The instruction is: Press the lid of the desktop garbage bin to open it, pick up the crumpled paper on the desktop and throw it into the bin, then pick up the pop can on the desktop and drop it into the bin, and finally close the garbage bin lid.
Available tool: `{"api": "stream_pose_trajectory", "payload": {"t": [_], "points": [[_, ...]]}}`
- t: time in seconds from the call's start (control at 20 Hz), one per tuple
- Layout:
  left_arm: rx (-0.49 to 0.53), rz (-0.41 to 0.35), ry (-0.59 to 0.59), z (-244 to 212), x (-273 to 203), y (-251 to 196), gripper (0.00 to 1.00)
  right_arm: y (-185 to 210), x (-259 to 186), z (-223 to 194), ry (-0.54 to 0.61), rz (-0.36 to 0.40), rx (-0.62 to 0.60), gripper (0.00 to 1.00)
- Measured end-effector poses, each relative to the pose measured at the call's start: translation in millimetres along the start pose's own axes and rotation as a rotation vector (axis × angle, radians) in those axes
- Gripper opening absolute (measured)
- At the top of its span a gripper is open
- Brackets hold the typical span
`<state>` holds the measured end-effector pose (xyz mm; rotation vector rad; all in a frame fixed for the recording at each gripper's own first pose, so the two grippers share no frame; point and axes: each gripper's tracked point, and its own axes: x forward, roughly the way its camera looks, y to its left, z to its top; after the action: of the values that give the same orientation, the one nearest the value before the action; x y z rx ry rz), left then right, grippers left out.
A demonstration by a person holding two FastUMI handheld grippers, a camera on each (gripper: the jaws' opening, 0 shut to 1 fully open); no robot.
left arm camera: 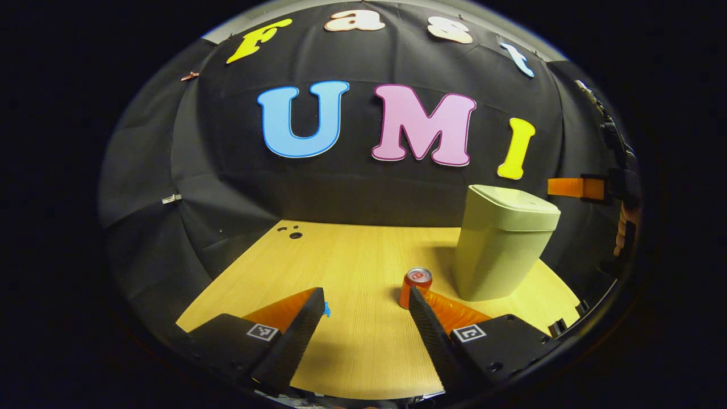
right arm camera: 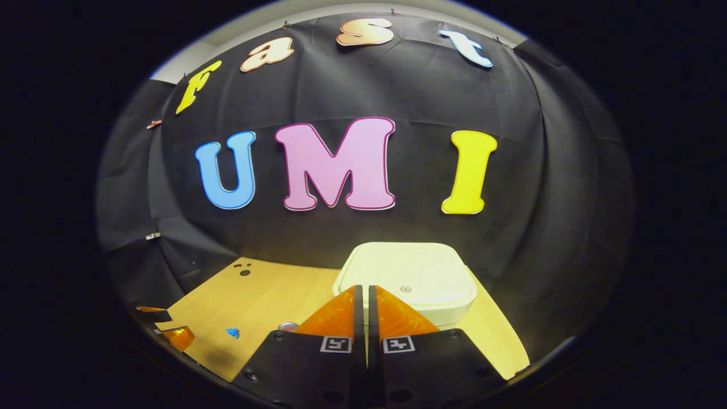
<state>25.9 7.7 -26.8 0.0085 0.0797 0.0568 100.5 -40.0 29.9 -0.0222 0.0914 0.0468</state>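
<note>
A pale green desktop bin (left arm camera: pixel 500 250) stands at the right of the wooden table (left arm camera: pixel 352 255) with its lid (right arm camera: pixel 412 275) down. A red pop can (left arm camera: pixel 416 282) stands upright just left of the bin; its top (right arm camera: pixel 288 326) peeks out beside my right finger. My left gripper (left arm camera: pixel 366 298) is open and low over the table, its right fingertip in front of the can. My right gripper (right arm camera: pixel 363 291) is shut with nothing in it, tips over the lid's near edge; I cannot tell if they touch. A small blue scrap (right arm camera: pixel 233 333) lies on the table.
Small dark holes (left arm camera: pixel 294 232) mark the table's far left corner. The black cloth wall runs close behind the bin. In the left gripper view the right gripper's finger (left arm camera: pixel 575 188) shows above and right of the bin, with a hand (left arm camera: pixel 623 230) behind it.
</note>
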Motion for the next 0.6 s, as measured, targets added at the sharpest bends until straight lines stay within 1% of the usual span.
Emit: {"api": "stream_pose_trajectory", "payload": {"t": [0.15, 0.3, 0.5, 0.6], "points": [[-0.006, 0.028, 0.008, 0.1, 2.8, 2.3, 0.96, -16.0, 21.6, 4.2, -0.003, -0.024, -0.019, 0.05], [-0.015, 0.057, 0.022, -3.1, 6.4, 0.6, 0.96, -35.7, 43.5, -3.8, 0.021, -0.049, -0.030, 0.05], [-0.017, 0.100, 0.074, -19.3, 12.5, -4.7, 0.96, -48.1, 62.3, -18.1, 0.043, -0.041, -0.050, 0.05], [-0.021, 0.120, 0.079, -20.5, 13.8, -10.7, 0.96, -47.6, 69.2, -28.9, 0.068, -0.014, -0.048, 0.05]]}}
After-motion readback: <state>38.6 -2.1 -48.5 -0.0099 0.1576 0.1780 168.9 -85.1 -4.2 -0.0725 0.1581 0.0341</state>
